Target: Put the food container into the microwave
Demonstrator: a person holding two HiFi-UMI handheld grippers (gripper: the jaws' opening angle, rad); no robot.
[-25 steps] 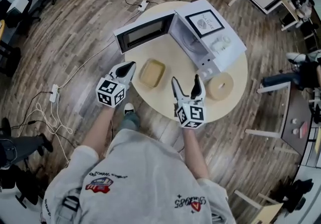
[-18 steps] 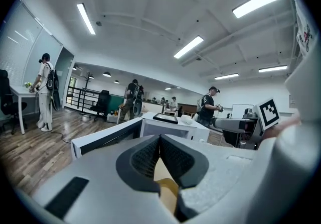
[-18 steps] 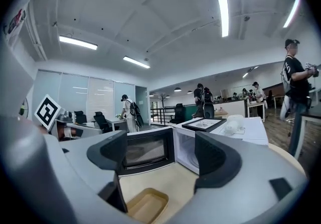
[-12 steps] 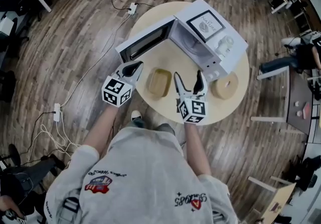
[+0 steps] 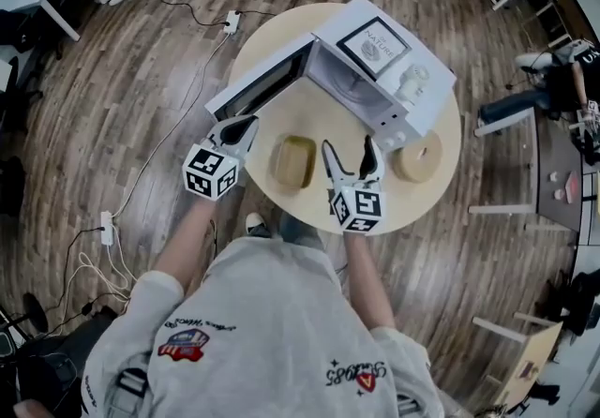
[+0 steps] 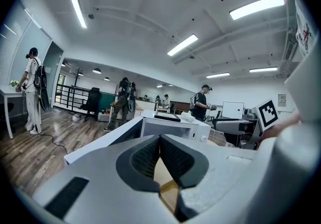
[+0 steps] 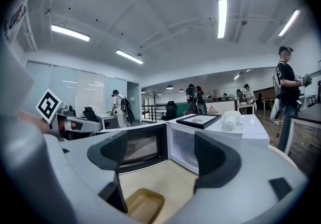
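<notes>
White microwave, upper centre; tan food container; pale beige tabletop; brown plank floor. Left tongs and right tongs grey-white, black-and-white square markers.

"NATURE" on framed print atop microwave

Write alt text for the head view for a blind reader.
Seen from above, a person holds two grippers at a round table, either side of a tan food container lying before a white microwave with its door open. The left gripper is shut, the right gripper open.
</notes>
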